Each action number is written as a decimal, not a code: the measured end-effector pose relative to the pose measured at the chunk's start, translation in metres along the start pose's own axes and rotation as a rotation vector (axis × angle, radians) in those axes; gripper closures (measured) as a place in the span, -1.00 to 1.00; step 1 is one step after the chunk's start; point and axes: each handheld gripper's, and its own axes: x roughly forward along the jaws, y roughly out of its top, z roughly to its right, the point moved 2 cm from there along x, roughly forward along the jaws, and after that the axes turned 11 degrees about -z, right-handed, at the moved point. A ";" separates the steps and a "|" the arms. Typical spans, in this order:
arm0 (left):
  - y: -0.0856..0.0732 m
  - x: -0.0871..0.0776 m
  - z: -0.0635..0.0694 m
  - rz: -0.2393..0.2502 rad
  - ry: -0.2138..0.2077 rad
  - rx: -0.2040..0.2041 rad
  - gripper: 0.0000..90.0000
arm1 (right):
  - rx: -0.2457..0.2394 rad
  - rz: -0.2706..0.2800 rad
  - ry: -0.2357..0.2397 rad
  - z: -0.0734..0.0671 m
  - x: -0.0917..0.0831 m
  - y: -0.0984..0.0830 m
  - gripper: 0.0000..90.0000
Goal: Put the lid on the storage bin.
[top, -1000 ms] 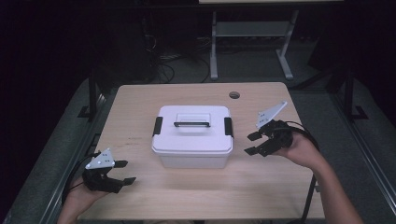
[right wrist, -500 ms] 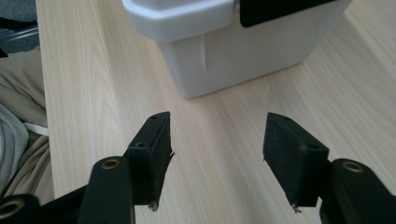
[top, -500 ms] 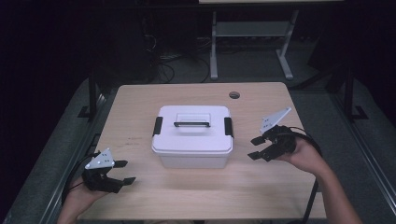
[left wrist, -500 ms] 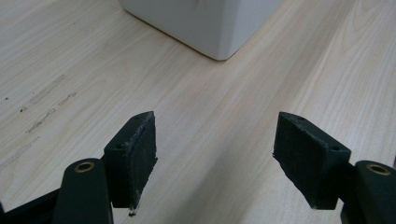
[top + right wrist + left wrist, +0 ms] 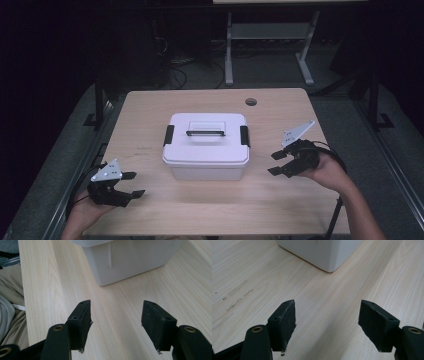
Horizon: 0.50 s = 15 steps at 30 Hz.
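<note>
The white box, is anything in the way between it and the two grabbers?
No, nothing visible. The white box sits shut in the middle of the table. The left gripper and the right gripper are both open and empty, with only bare wood between each one and the box.

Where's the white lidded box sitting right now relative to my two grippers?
In the high view the white box stands mid-table, lid on, between the left gripper near the front left corner and the right gripper just off its right side.
</note>
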 end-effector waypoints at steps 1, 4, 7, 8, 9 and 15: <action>0.000 0.000 0.000 0.001 0.001 -0.001 -0.34 | 0.004 0.000 0.004 0.000 0.000 -0.001 -0.12; 0.000 -0.001 0.000 0.000 0.001 0.001 -0.34 | 0.007 0.000 0.004 -0.001 0.002 -0.004 -0.12; -0.001 -0.001 0.000 0.000 0.001 0.002 -0.34 | 0.012 0.003 0.004 -0.002 0.002 -0.007 -0.13; -0.001 -0.001 0.000 0.004 -0.002 0.000 -0.34 | 0.016 0.003 0.003 -0.002 0.002 -0.009 -0.13; -0.001 -0.001 0.000 0.006 -0.003 0.001 -0.34 | 0.018 0.003 0.005 -0.002 0.002 -0.010 -0.13; -0.001 -0.002 0.000 0.008 0.000 -0.001 -0.34 | 0.028 0.009 0.007 -0.003 0.004 -0.017 -0.13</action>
